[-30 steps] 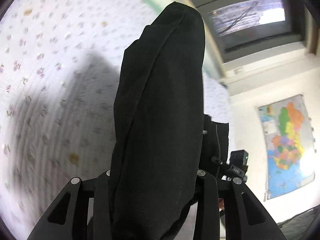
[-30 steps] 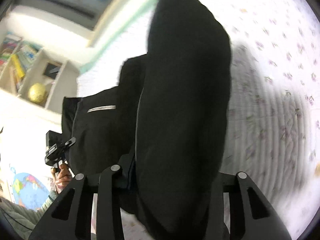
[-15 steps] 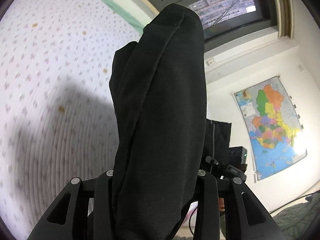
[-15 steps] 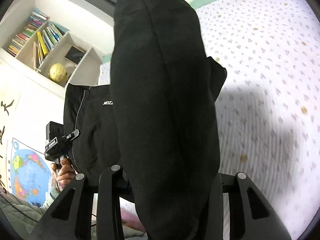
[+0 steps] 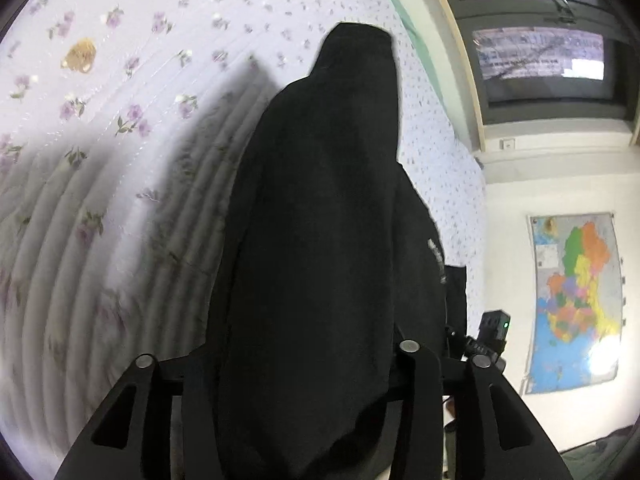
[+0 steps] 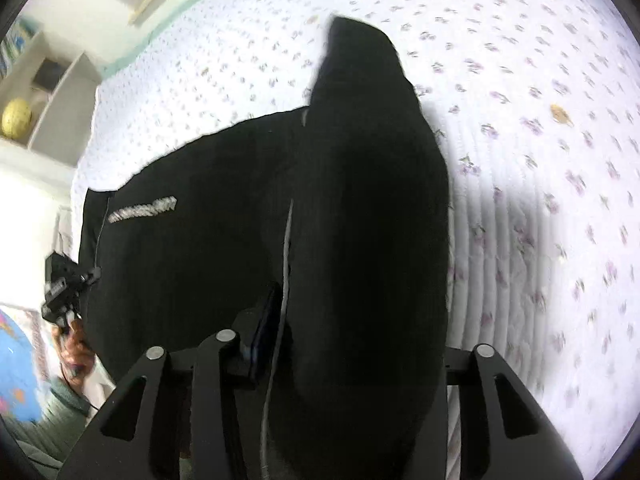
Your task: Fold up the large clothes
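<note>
A large black garment (image 5: 320, 240) fills the middle of both views. My left gripper (image 5: 304, 400) is shut on one bunched end of it, and the cloth hides the fingertips. My right gripper (image 6: 344, 392) is shut on the other end (image 6: 368, 220). The garment's body (image 6: 180, 248), with a white logo strip (image 6: 142, 209), lies spread on the floral bedspread (image 6: 540, 160) to the left. The other gripper shows in each view: the right one (image 5: 490, 338) and the left one (image 6: 64, 284), held by a hand.
The white quilted bedspread (image 5: 120, 140) with purple flowers covers the bed under both grippers. A wall map (image 5: 576, 300) and a dark window (image 5: 540, 60) are at the right. Shelves with a yellow globe (image 6: 16, 118) stand at the far left.
Both grippers have tipped down toward the bed with the garment in them. The garment's body now lies flatter on the bedspread, and less wall and window shows.
</note>
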